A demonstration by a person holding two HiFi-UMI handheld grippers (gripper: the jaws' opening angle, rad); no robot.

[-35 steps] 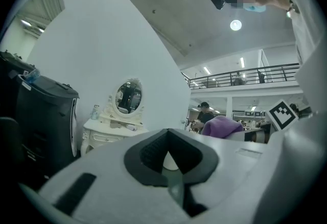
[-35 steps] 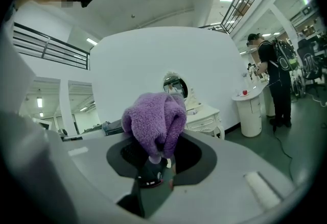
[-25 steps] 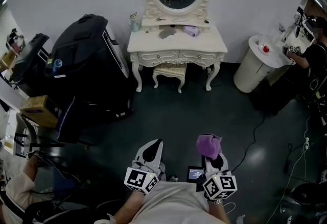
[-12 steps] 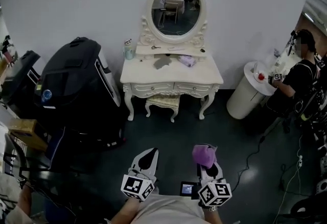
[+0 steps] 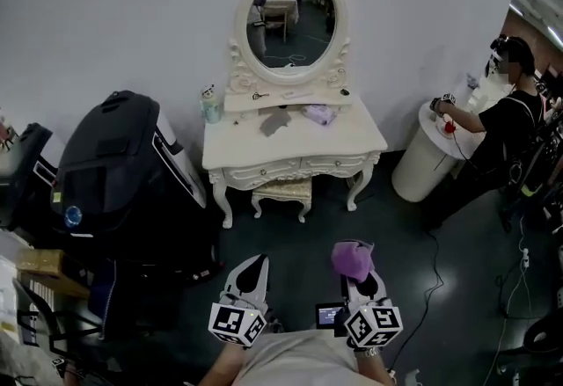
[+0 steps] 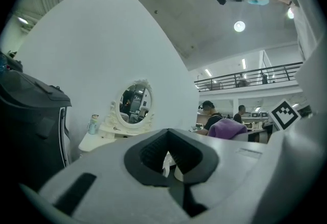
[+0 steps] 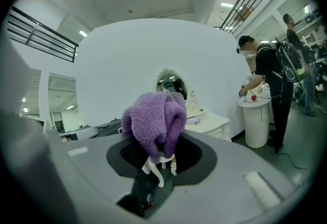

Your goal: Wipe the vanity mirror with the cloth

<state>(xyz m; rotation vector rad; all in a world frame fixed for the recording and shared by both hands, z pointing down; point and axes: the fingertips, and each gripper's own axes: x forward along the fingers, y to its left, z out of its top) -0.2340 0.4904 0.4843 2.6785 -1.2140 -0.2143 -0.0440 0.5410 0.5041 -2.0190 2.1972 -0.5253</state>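
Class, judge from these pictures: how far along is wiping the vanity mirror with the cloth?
Done: the purple cloth is gripped in the right claw; the left claw is shut, empty. In hand: reaching the vanity mirror, which stands across the floor from both claws. Left: all the wiping; cloth and glass are apart.

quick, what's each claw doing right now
left claw: closed, holding nothing
right claw: closed on the purple cloth

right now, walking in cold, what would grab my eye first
The purple cloth bunched in the jaws of the right gripper, low in the head view. Beyond it, the oval vanity mirror on its white dressing table against the wall, with a black machine at its left.
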